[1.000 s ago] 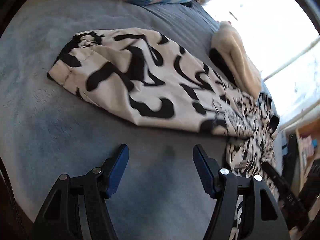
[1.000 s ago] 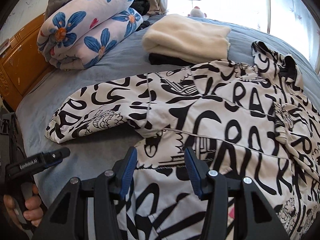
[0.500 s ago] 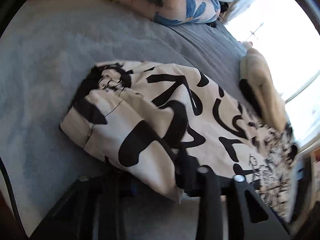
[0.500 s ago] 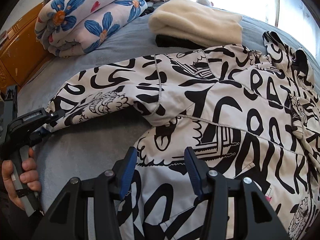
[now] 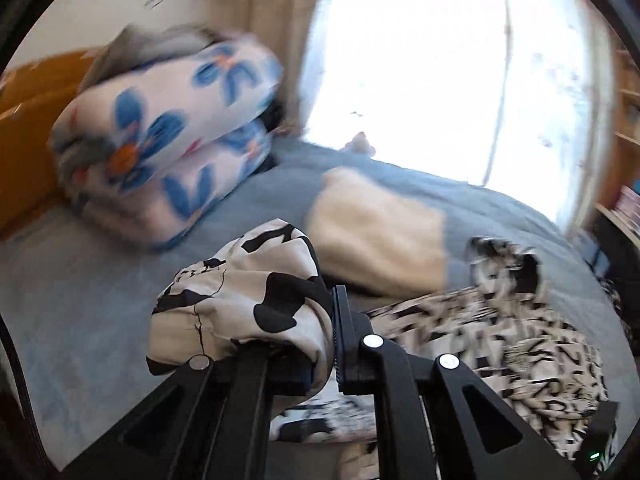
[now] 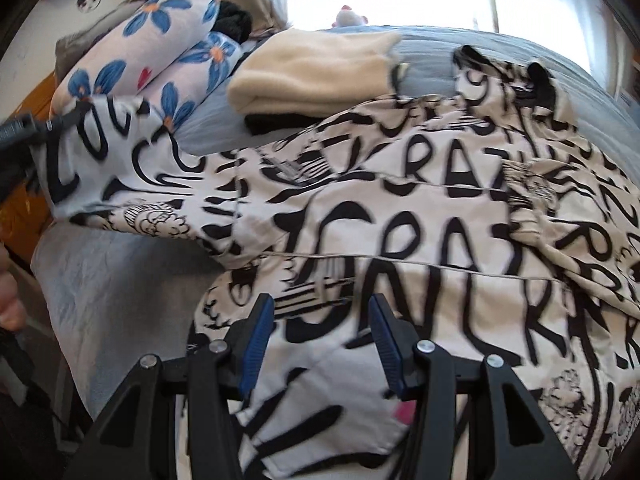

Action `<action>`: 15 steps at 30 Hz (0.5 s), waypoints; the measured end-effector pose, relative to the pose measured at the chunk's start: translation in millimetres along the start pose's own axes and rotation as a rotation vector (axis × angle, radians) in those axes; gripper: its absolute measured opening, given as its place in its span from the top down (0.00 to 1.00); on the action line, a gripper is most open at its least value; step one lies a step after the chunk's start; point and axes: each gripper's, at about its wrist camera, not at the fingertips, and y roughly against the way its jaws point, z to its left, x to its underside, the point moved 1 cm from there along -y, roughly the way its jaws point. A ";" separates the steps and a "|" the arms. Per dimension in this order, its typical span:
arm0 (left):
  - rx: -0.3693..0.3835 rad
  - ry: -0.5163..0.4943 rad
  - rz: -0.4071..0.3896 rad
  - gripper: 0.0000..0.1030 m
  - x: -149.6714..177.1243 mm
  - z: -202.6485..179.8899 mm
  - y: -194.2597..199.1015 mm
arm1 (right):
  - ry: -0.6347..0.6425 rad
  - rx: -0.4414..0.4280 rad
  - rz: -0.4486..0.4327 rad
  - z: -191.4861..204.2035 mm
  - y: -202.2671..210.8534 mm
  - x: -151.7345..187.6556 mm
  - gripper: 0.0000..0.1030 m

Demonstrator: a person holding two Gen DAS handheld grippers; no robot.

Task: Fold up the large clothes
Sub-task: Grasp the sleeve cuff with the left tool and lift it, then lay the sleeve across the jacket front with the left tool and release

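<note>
A large white jacket with black lettering (image 6: pixel 400 220) lies spread on the grey-blue bed (image 6: pixel 120 280). My left gripper (image 5: pixel 316 340) is closing tight on the end of its left sleeve (image 5: pixel 240 300). The cloth is bunched over the left finger and hides it. In the right wrist view that sleeve (image 6: pixel 100 160) hangs lifted off the bed from the left gripper (image 6: pixel 68 118) at the upper left. My right gripper (image 6: pixel 320 320) stands open just above the jacket's lower body. Printed cloth shows between its blue pads (image 6: pixel 256 344), and they do not press on it.
A rolled floral quilt (image 6: pixel 152 52) lies at the head of the bed against an orange headboard (image 5: pixel 32 120). A folded cream blanket (image 6: pixel 312 72) on something black sits just behind the jacket. A bright window is beyond. A person's hand (image 6: pixel 8 300) shows at the left edge.
My left gripper went from open over bare bed to shut on the sleeve end, then lifted it up off the bed. The right gripper drifted a little over the jacket and stayed open.
</note>
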 end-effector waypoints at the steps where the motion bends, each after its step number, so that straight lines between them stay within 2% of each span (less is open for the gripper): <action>1: 0.046 -0.028 -0.015 0.94 -5.3 -25.2 5.0 | -0.022 0.009 -0.009 -12.8 6.2 0.4 0.52; 5: 0.190 -0.107 -0.001 0.94 -6.6 -116.1 3.8 | -0.114 0.052 -0.043 -65.5 26.9 6.4 0.52; 8: 0.300 -0.166 0.062 0.94 14.4 -188.8 -10.4 | -0.184 0.099 -0.060 -109.3 40.6 14.2 0.52; 11: 0.375 -0.213 0.163 0.93 49.4 -248.1 -32.5 | -0.254 0.143 -0.064 -151.6 51.7 24.2 0.52; 14: 0.401 -0.264 0.275 0.91 90.4 -288.3 -60.0 | -0.310 0.177 -0.058 -187.9 59.0 33.8 0.52; 15: 0.403 -0.278 0.317 0.88 102.1 -295.3 -69.6 | -0.325 0.183 -0.057 -197.2 61.2 37.4 0.52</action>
